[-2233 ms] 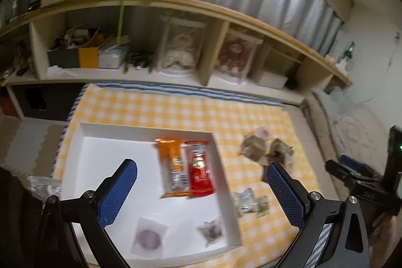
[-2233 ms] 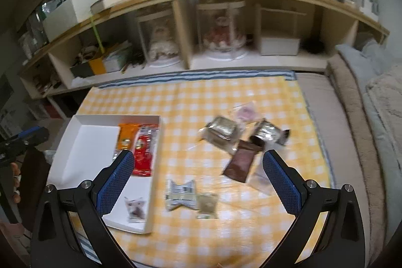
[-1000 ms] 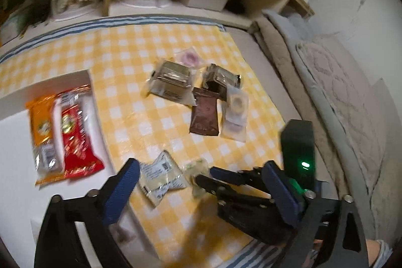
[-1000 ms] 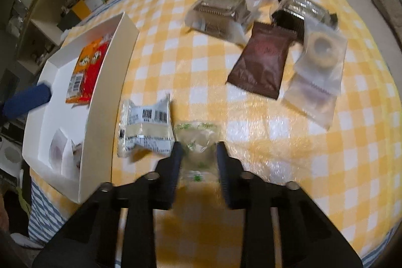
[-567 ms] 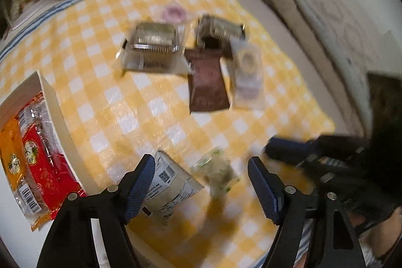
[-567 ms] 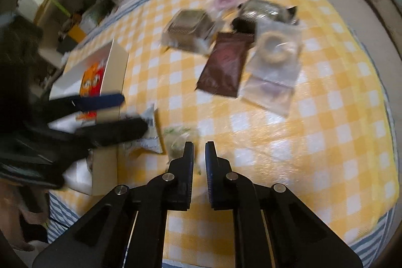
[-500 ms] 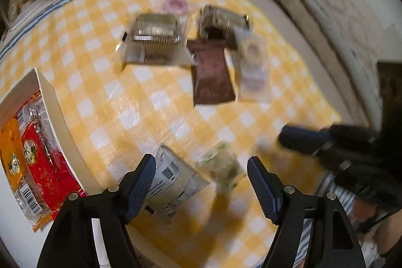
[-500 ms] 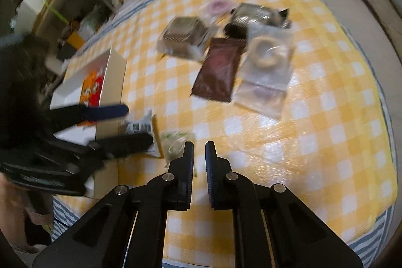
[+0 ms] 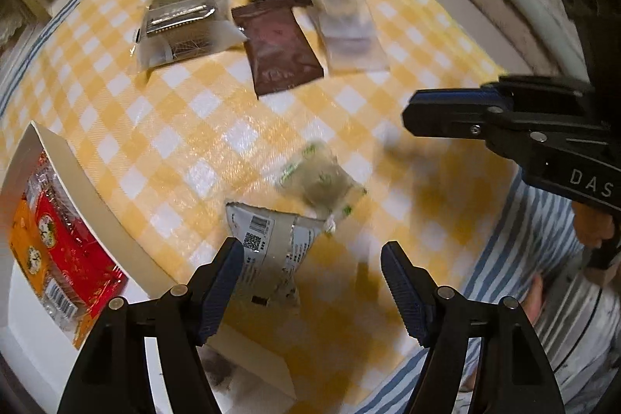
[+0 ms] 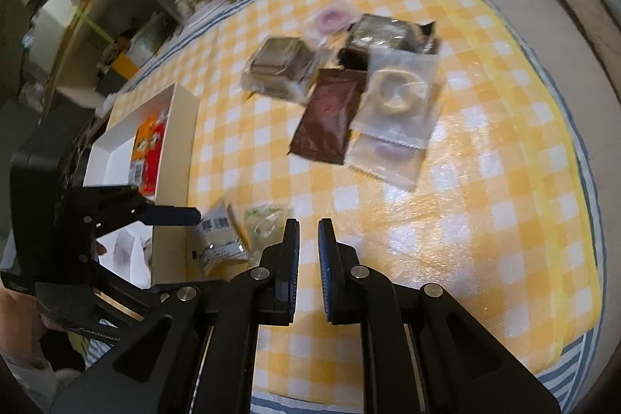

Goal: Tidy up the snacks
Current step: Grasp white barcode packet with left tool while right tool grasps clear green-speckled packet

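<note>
Two loose packets lie right ahead of the left gripper [image 9: 312, 260], near the box [image 9: 97, 196]

Its jaws stand apart and empty; the white packet [image 9: 271, 243] sits just beyond its fingertips, nearer the left one, long axis slanting toward the box wall, with the green packet [image 9: 320, 179] touching its far corner. Right gripper [image 10: 308, 231] is clenched on nothing, hanging farther off, so the left is nearer

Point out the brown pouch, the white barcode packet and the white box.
brown pouch [image 9: 280, 49], left wrist view, pouch's middle
white barcode packet [image 9: 271, 243], left wrist view, printed face
white box [image 10: 179, 138], right wrist view, side wall
</note>
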The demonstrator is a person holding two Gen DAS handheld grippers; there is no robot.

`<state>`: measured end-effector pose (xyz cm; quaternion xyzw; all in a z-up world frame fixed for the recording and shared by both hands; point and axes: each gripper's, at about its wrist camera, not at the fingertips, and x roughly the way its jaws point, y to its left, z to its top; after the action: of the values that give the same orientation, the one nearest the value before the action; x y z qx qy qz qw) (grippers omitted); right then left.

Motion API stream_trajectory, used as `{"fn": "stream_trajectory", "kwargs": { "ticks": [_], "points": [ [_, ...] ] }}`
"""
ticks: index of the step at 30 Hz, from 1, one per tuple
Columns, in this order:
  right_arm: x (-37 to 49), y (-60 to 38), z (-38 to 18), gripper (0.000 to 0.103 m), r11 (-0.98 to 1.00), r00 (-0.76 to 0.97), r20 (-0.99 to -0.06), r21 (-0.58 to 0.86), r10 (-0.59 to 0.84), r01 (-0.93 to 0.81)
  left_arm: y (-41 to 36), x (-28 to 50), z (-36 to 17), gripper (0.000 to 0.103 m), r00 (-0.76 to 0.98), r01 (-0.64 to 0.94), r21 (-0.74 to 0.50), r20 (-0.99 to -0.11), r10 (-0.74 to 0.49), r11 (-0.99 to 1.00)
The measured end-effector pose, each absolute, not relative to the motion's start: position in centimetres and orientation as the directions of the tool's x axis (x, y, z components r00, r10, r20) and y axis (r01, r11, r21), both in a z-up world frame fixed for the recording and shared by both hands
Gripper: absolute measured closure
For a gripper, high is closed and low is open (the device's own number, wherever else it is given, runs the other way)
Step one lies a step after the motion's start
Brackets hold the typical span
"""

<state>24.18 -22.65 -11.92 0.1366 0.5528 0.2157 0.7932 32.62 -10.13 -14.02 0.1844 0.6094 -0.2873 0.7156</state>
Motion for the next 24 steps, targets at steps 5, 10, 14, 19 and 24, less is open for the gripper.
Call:
{"fn": "stream_trajectory", "kwargs": {
  "ticks": [5, 10, 14, 19, 24],
  "points": [
    [24.1, -21.2, -12.8, 0.090, 0.846, 0.254, -0.809, 0.483, 0.529, -0.224, -10.9, 31.9, -14.3, 0.036, 0.144, 0.667, 0.017, -0.984, -0.107, 0.745],
    [24.4, -20.2, -14.1, 0.087, 0.819, 0.213, -0.793, 0.537, 0.571, -0.202, -11.3, 31.8, -15.4, 0.037, 0.166, 0.688, 0.086, -0.985, -0.041, 0.720],
    [24.6, -19.8, -14.9, 0.070, 0.808, 0.208, -0.781, 0.564, 0.589, -0.170, -11.2, 32.1, -16.0, 0.038, 0.170, 0.698, 0.098, -0.985, -0.032, 0.709],
    [25.2, -18.6, -15.7, 0.066, 0.818, 0.201, -0.794, 0.546, 0.574, -0.179, -10.9, 32.3, -16.8, 0.048, 0.180, 0.710, 0.113, -0.983, -0.025, 0.695],
    [25.4, -17.1, -16.8, 0.066, 0.849, 0.193, -0.834, 0.469, 0.516, -0.244, -10.8, 32.1, -17.7, 0.055, 0.193, 0.712, 0.111, -0.980, -0.041, 0.693]
  ]
}}
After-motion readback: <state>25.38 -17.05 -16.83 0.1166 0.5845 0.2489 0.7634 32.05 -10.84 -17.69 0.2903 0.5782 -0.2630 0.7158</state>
